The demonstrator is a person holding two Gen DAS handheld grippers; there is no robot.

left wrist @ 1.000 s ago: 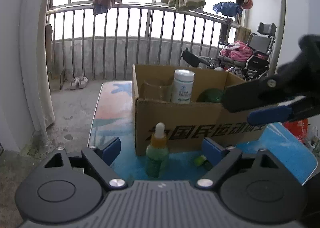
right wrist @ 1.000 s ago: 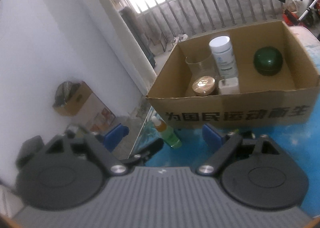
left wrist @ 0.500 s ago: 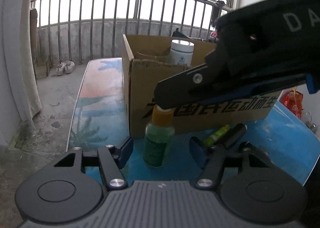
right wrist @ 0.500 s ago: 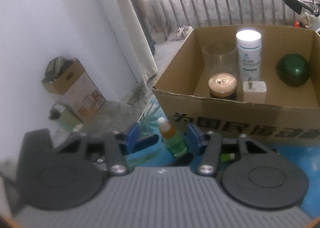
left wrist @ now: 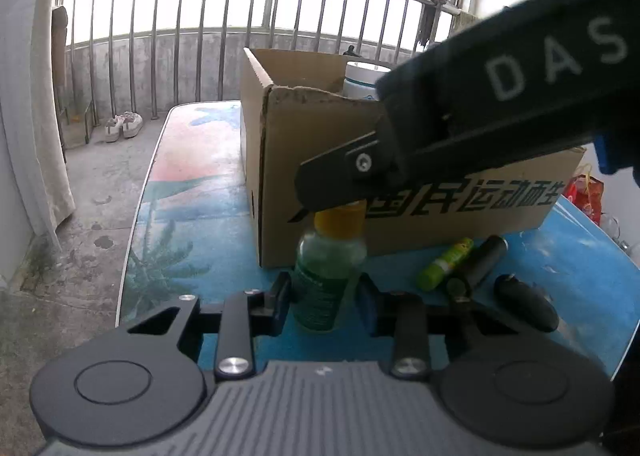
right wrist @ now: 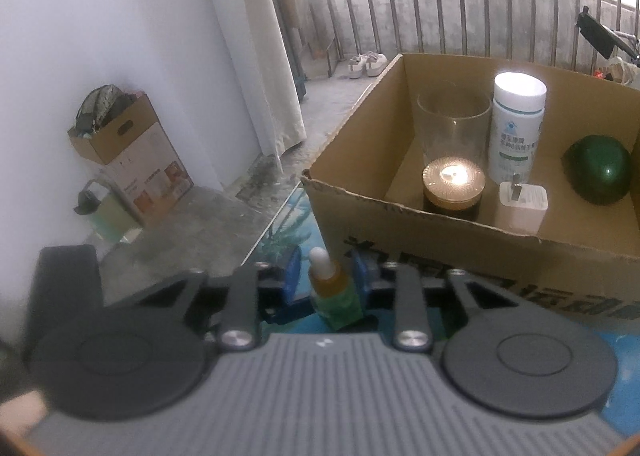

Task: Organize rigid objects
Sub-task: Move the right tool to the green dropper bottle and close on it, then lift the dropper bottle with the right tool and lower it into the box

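Left gripper (left wrist: pixel 324 298) closing about the body of the green dropper bottle (left wrist: pixel 326 276), upright on the glossy blue surface (left wrist: pixel 580 256) just before the cardboard box (left wrist: pixel 320 160); fingers not yet plainly pressing. Right gripper (right wrist: pixel 326 276) closing at its amber neck — contact unclear. Smooth round plastic: grip squarely, lift vertically over the corrugated wall.

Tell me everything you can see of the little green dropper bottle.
The dropper bottle stands upright on the blue table, just in front of the cardboard box. Clear green body, amber collar, white bulb top. The left gripper is closing around its body and the right gripper around its neck.
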